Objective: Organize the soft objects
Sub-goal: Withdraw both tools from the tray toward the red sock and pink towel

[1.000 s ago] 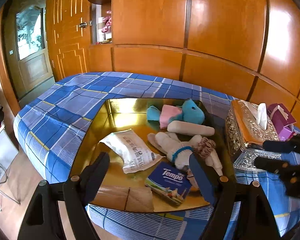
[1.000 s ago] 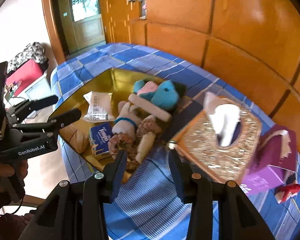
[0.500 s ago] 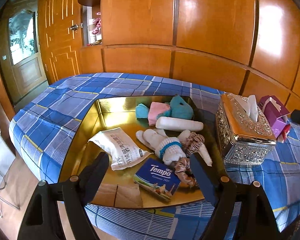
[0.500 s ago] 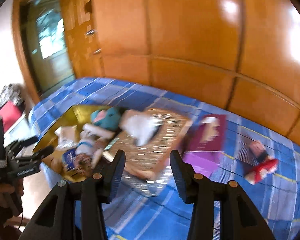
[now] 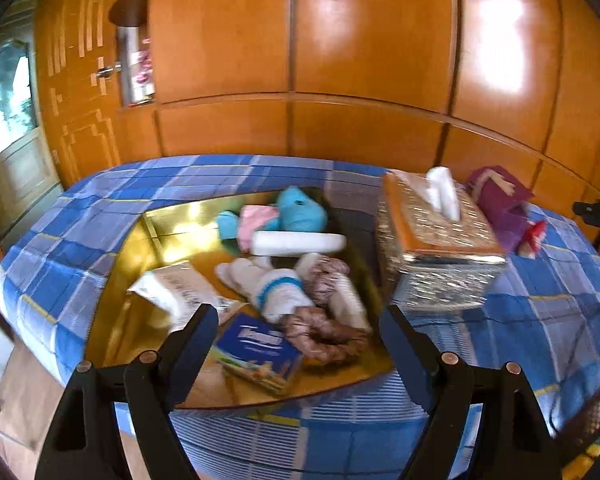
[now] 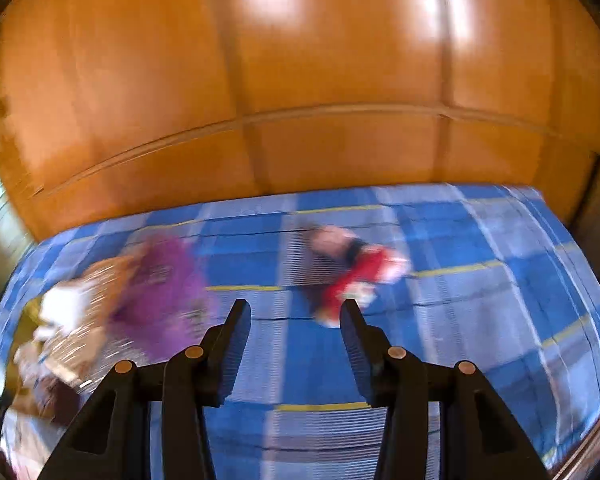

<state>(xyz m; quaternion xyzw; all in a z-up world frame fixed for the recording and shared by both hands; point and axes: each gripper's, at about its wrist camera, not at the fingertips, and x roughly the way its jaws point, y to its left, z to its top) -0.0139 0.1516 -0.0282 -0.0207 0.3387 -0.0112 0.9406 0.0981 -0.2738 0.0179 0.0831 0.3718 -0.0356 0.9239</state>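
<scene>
**Soft stuff piled in the gold tray, one red toy out on its own**

Tray first: shiny gold rectangular tray [image 5: 168, 232] sits on the blue plaid bedspread [image 5: 540, 320] toward the left end of the bed, and most of the soft things are heaped inside it. There's a teal plush toy [image 5: 300, 212] at the tray's far side with a pink cloth [image 5: 256, 220] next to it, a white foam roll [image 5: 300, 243] lying across just in front, a white sock with a blue band [image 5: 278, 292] and a brown patterned scrunchie [image 5: 320, 336] nearer the front edge. A white tissue packet [image 5: 180, 292] and a blue tissue pack [image 5: 256, 348] are in there too.

Just beside the tray's right side stands an ornate silver and gold tissue box [image 5: 440, 248], with a purple box [image 5: 500, 204] behind it.

Left gripper [image 5: 298, 334] hovers over the tray's front edge, jaws spread wide with nothing between them.

Right gripper [image 6: 296, 328] is over bare bedspread, jaws apart and holding nothing. A small red and white soft toy [image 6: 356, 272] lies just beyond its tips, well apart from the tray; that view is pretty blurry.
</scene>
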